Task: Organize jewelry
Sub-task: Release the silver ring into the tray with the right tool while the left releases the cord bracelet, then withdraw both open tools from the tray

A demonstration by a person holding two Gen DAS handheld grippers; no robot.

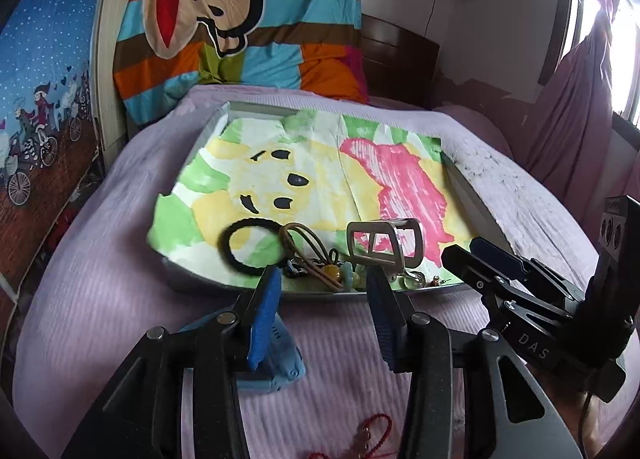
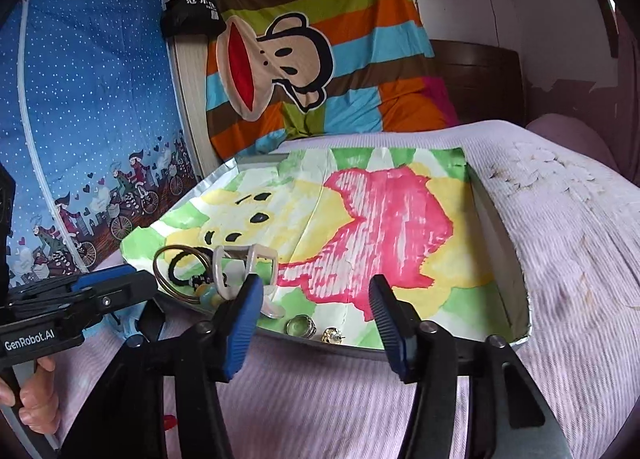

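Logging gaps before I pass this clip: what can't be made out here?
- Red bead string: left wrist view, cut off by the bottom edge.
- Blue object: left wrist view, half hidden by the left gripper.
- Small trinkets: a tangle at the tray edge, too small to identify.

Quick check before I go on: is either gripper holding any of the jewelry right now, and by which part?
Nothing is held. The left gripper and right gripper both stand open and empty just short of the tray; the pieces lie inside its near edge.
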